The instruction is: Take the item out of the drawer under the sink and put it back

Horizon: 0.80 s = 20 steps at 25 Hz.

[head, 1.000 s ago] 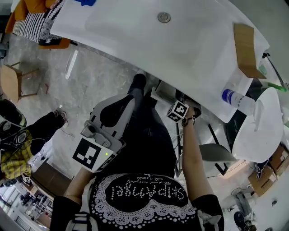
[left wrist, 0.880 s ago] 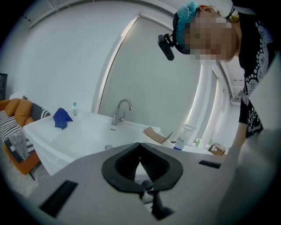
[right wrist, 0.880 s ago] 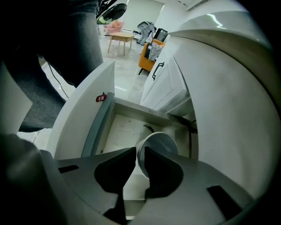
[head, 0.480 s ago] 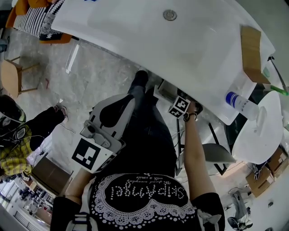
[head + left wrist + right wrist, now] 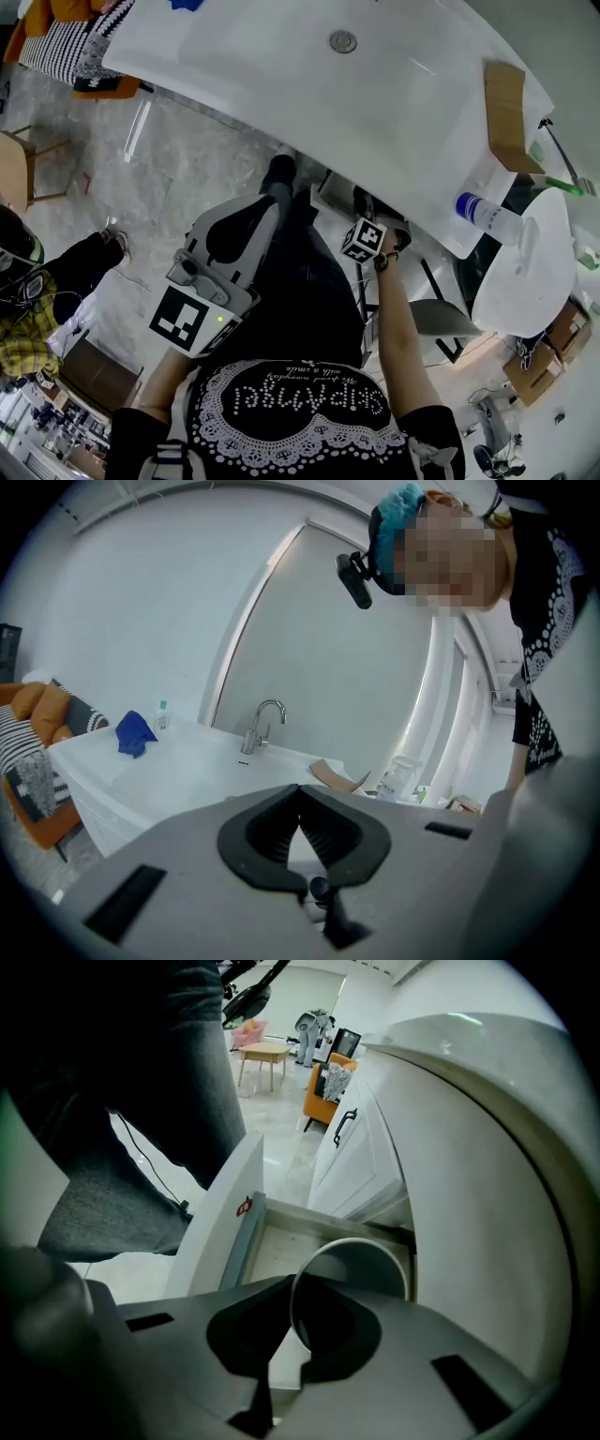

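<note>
While your left gripper [image 5: 300, 797] idles off to the left, jaws together on nothing, all the work sits with the right gripper [image 5: 289, 1288]. It reaches steeply down below the edge of the counter [image 5: 281, 84] into the open drawer [image 5: 281, 1241].

Grip: the right jaws have just been closing and now pinch the rim of the cup [image 5: 361, 1265], with its thin wall caught between the pads.

Cup: white and round, mouth turned toward the gripper's camera. It is in the right part of the drawer, close under the counter's overhang. You cannot tell from here whether its base rests on the drawer floor or hangs clear.

Stage, as a judgement: the grasp is made, the lift-out is about to start and the put-back is not yet done.

What could go wrong:
- The rim pinch is a narrow hold on one side. The cup's weight hangs off the pads, so it may swing or slip out if you lift fast.
- The space is tight. The overhang is close on the right and the drawer front [image 5: 220, 1218] stands on the left. A straight pull up could knock the cup on the counter's underside and twist it loose.
- The head view hides the cup under the counter. Steering by that view alone, you may misjudge the gap. Use the right gripper view.
</note>
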Available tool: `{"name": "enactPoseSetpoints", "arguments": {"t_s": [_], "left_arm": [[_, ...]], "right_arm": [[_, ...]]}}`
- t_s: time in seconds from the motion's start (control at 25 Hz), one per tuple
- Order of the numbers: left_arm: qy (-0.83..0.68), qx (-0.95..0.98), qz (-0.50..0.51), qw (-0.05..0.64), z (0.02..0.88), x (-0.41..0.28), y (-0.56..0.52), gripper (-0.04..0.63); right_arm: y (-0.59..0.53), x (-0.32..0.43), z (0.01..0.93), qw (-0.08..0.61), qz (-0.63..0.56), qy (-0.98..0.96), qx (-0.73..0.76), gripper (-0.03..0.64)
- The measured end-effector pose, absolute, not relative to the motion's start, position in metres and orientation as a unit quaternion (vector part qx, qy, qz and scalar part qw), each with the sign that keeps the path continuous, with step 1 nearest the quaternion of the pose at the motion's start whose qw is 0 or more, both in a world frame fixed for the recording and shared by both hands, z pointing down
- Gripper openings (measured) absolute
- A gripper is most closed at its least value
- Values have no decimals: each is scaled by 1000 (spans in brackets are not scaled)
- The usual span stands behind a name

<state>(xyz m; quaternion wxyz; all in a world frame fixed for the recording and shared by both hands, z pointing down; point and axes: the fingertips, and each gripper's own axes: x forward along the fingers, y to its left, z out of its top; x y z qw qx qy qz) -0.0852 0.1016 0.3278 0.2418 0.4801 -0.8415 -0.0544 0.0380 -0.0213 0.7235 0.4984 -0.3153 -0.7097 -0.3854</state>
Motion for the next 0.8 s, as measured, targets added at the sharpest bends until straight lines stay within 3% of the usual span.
{"name": "enactPoseSetpoints", "arguments": {"t_s": [0.8], "left_arm": [[-837,503,-82,200,307,-75,91,5]], "right_arm": [[-9,67,667,478,-350,-754,-285,23]]}}
